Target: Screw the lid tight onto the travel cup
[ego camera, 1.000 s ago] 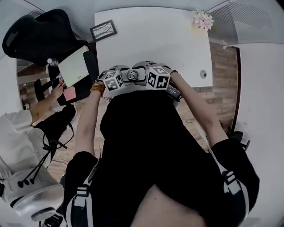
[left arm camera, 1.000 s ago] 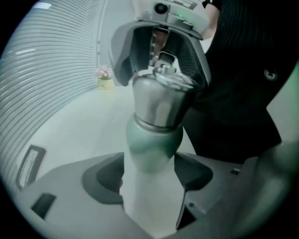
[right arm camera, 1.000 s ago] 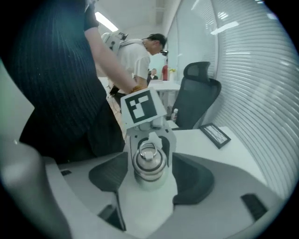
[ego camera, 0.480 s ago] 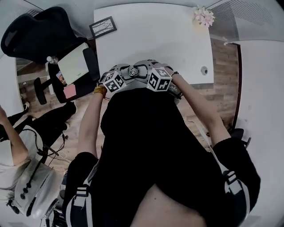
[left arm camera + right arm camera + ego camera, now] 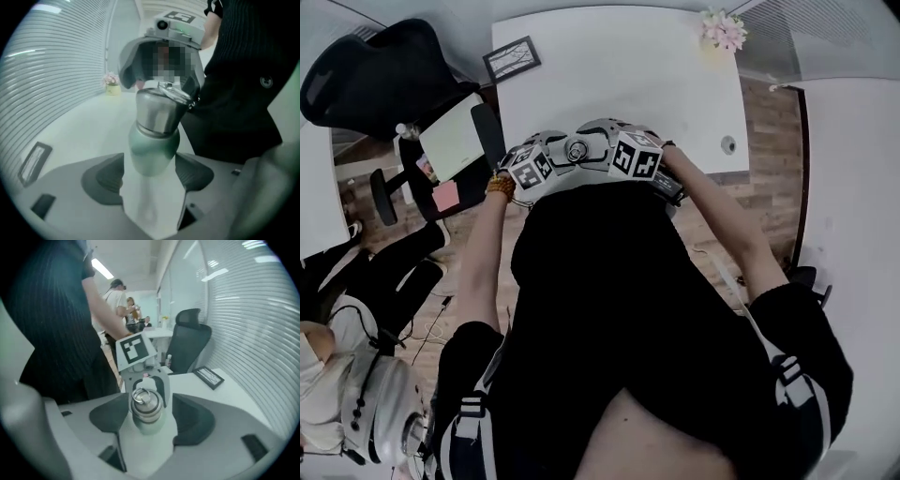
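Observation:
The travel cup [image 5: 153, 149] has a pale green body and a steel lid [image 5: 161, 110] with a ring on top. It hangs in the air close to the person's chest, between the two grippers. My left gripper [image 5: 150, 171] is shut on the green body, a pad at each side. From the opposite end, my right gripper [image 5: 149, 416] faces the lid [image 5: 146, 404]. Its jaws are opening, and both pads stand clear of the lid with a gap on each side. In the head view the cup [image 5: 577, 150] shows between the two marker cubes.
A white table [image 5: 619, 84] lies just beyond the grippers, with a picture frame [image 5: 511, 58] at its far left and a small flower pot [image 5: 719, 30] at its far right. A black office chair [image 5: 375, 75] stands to the left. Another person [image 5: 347, 375] sits at lower left.
Both grippers stay together on the cup and drift slightly up the view. The right marker cube has turned a little. The person at lower left has moved down and away.

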{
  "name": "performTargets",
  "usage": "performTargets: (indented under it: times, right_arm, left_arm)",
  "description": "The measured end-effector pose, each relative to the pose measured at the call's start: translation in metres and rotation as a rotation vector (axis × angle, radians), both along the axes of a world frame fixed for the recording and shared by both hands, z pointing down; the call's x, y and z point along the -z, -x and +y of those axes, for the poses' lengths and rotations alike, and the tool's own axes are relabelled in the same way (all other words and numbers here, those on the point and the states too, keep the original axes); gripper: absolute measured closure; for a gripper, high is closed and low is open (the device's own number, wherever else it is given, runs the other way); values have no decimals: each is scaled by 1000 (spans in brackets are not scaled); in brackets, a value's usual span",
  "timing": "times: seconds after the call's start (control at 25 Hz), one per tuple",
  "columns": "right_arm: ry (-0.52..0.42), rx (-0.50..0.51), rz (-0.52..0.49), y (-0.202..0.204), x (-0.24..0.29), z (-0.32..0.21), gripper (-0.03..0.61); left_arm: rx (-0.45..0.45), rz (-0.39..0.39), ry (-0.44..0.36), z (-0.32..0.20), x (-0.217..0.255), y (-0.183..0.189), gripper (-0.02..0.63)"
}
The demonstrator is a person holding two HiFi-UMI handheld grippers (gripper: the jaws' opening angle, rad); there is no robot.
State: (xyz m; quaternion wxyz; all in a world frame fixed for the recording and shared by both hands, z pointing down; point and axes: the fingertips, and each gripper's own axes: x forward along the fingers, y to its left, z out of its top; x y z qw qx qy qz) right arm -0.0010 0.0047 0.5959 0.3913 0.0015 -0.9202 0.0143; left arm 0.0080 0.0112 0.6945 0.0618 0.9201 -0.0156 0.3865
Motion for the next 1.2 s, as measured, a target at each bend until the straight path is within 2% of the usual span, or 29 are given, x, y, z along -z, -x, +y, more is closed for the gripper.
performTargets:
  times: [0.12,0.2,0.24,0.28,0.32,0.4,0.56,0.64,0.72,0.8,0.84,0.88,0.96,1.04,1.12,1.2]
  right_arm:
    - [4,-173,-32,-1,0,-1,281]
    - [-25,-209,-3,-1,-10,2,309]
    - [-39,-206,9,-2,-14,4,339]
    - [-47,-193,19,-2,-16,4,341]
    - [-50,-167,27,-2,-17,5,342]
    - [-58,-66,52,-2,-18,5,344]
    - [-91,209,123,-3,-20,4,345]
    - [-90,268,138,-3,-19,3,345]
    - [-86,257,132,-4,-18,4,344]
    - [-73,187,96,-2,-15,6,329]
    - [-56,129,63,0,-11,6,286]
    - [-39,61,25,2,-6,6,275]
    - [-25,-69,-30,3,1,4,275]
    - [-47,-158,-32,2,-1,3,276]
    - [-82,-206,-13,0,-6,-1,305]
    - [-91,-198,2,0,-9,-4,331]
  left_arm:
    - [195,72,-17,1,1,-3,281]
    - [271,93,-29,2,0,-9,282]
    - [287,98,-33,2,0,-11,281]
    - [284,96,-33,2,0,-12,282]
    - [262,87,-33,2,0,-11,284]
    - [162,47,-29,1,-2,-11,287]
    - [-129,-76,-17,-4,-4,-9,287]
    - [-230,-116,-16,-6,-3,-10,287]
    - [-246,-107,-17,-4,-1,-12,285]
    - [-176,-73,-36,-3,-1,-9,284]
    - [-116,-50,-44,-3,0,-5,284]
    - [-46,-21,-44,-3,2,-2,284]
    - [107,40,-33,-4,6,2,283]
    - [230,80,-25,-5,8,-1,284]
    - [303,95,-29,-5,7,-7,284]
    - [328,98,-30,-7,5,-9,288]
